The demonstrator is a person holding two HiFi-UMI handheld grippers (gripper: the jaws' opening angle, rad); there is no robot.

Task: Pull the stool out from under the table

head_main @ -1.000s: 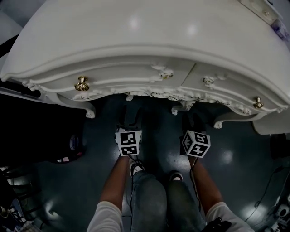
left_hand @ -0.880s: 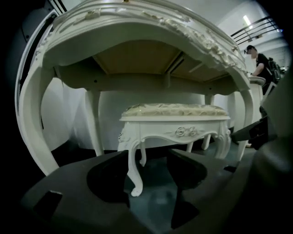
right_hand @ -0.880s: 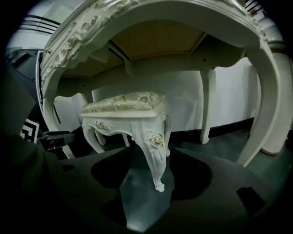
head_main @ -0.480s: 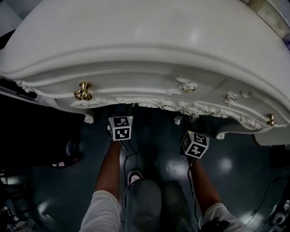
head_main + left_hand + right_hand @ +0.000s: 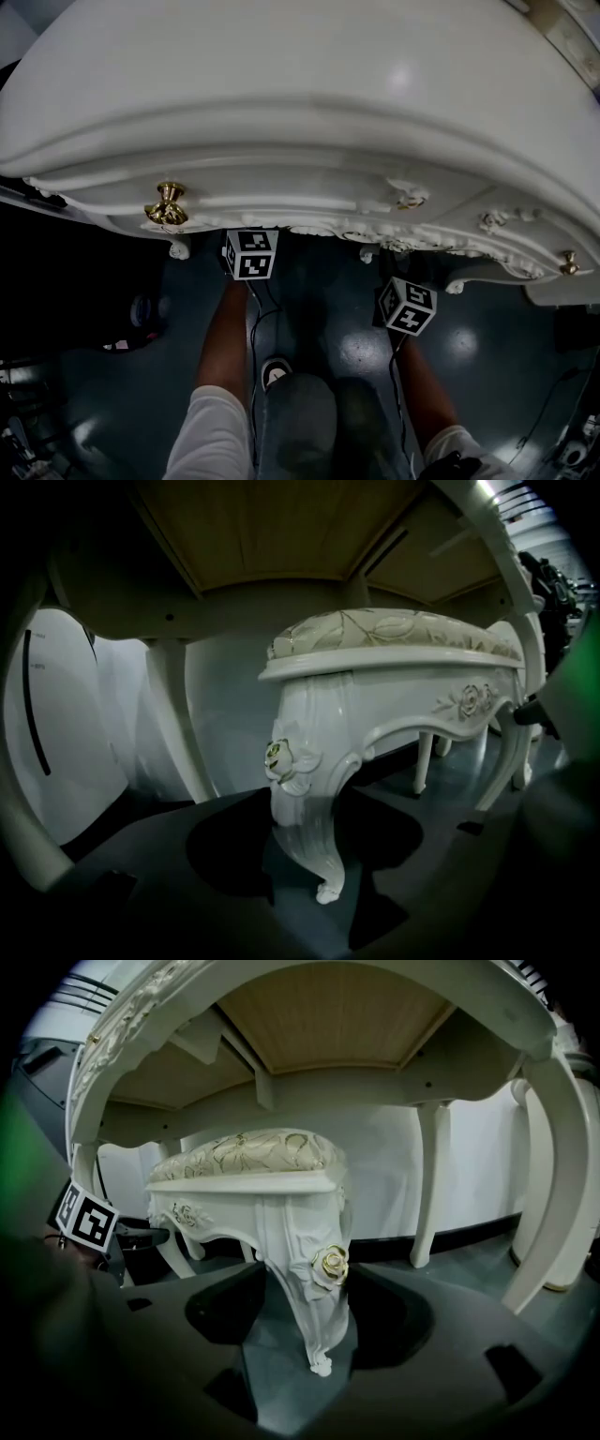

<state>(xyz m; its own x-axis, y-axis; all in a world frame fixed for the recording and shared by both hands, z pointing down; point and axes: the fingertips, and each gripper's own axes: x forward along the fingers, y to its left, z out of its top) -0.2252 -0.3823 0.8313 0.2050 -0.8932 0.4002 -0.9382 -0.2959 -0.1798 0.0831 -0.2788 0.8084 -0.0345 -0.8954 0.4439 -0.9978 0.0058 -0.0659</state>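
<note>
Two grips set: left gripper point(image 5: 309, 850) clamps one near leg point(image 5: 302, 794) of the stool point(image 5: 394, 653), right gripper point(image 5: 319, 1326) clamps the other near leg point(image 5: 314, 1283). Stool sits wholly beneath the table point(image 5: 300, 112). Judgement: grasp done, pull not begun.

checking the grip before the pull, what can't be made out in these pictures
Stool: missing from the head view, hidden under the table.
Jaws in the head view: covered by the table edge; only the marker cubes show.
Left gripper: a stool leg stands between its jaws; shadow hides any contact.
Right gripper: likewise with its stool leg.
</note>
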